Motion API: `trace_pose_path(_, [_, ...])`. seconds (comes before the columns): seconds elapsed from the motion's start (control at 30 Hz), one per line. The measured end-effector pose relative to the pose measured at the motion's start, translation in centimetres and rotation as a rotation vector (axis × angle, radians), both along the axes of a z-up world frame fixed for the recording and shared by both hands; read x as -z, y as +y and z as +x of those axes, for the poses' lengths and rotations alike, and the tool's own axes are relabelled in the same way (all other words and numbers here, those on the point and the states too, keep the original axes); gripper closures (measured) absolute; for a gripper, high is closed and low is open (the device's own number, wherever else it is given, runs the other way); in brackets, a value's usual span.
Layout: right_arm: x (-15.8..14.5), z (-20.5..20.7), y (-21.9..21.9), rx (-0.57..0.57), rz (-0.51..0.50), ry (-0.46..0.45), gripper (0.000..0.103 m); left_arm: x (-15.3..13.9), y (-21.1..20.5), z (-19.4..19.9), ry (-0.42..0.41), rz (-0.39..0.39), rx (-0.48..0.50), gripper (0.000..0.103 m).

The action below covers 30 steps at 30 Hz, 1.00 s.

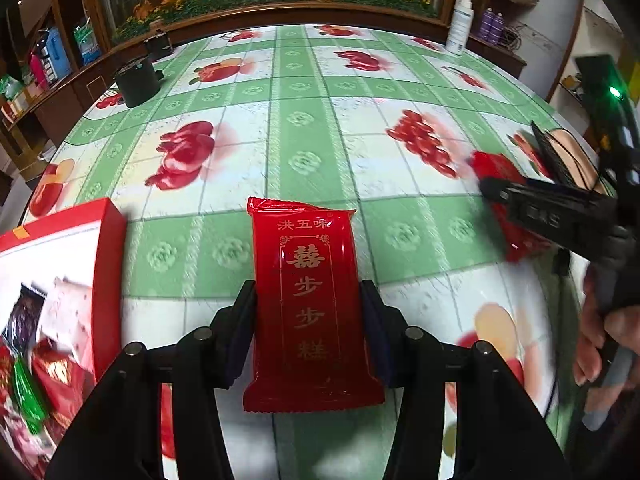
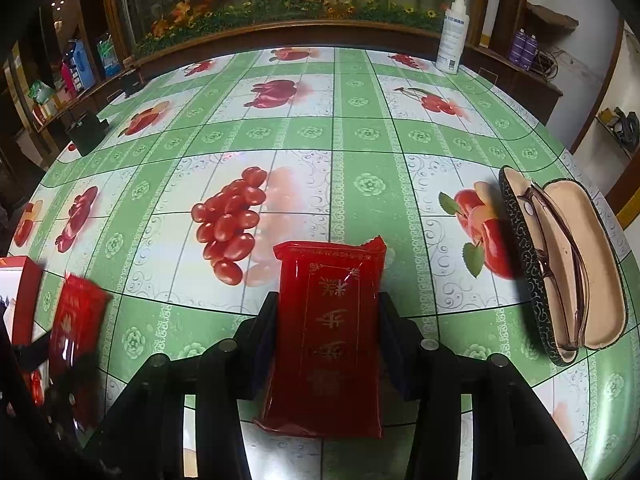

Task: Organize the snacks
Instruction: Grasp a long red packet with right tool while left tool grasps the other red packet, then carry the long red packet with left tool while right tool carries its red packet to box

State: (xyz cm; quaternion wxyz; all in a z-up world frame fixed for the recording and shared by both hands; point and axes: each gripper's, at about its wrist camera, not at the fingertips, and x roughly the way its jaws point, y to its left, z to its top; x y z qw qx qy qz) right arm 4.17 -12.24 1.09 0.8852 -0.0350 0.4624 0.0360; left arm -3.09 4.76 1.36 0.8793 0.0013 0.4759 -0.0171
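My left gripper (image 1: 308,312) is shut on a red snack packet with gold characters (image 1: 310,280), held above the table. A red box (image 1: 108,264) with several snacks inside stands just to its left. My right gripper (image 2: 326,340) is shut on a second red snack packet (image 2: 328,336). In the left wrist view the right gripper (image 1: 516,208) appears at the right with its packet (image 1: 496,168). In the right wrist view the left gripper's packet (image 2: 76,320) shows blurred at the left, next to the red box (image 2: 26,300).
An open glasses case with glasses (image 2: 568,272) lies at the table's right edge. A black pot (image 1: 138,80) stands far left, a white spray bottle (image 2: 452,36) far right. A green fruit-print cloth (image 1: 304,120) covers the table. Cabinets line the back.
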Motion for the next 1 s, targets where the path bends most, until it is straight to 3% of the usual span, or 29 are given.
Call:
trace_pose_path(0.33, [-1.0,-2.5,4.0,-0.105,-0.029,-0.111,0.056,-1.5,0.4,-3.3,-0.089,0.037,0.011,0.055])
trace_pose_path(0.77, [-3.2,-4.0,4.1,-0.085,-0.018,-0.242,0.056,-1.8,-0.1,-4.2,-0.106,0.018,0.028,0.055])
trace_pose_path(1.0, [-4.2,-5.2,4.3,-0.081,-0.023,-0.32,0.056,-3.6,0.0,-5.5,-0.173,0.035,0.031,0.055])
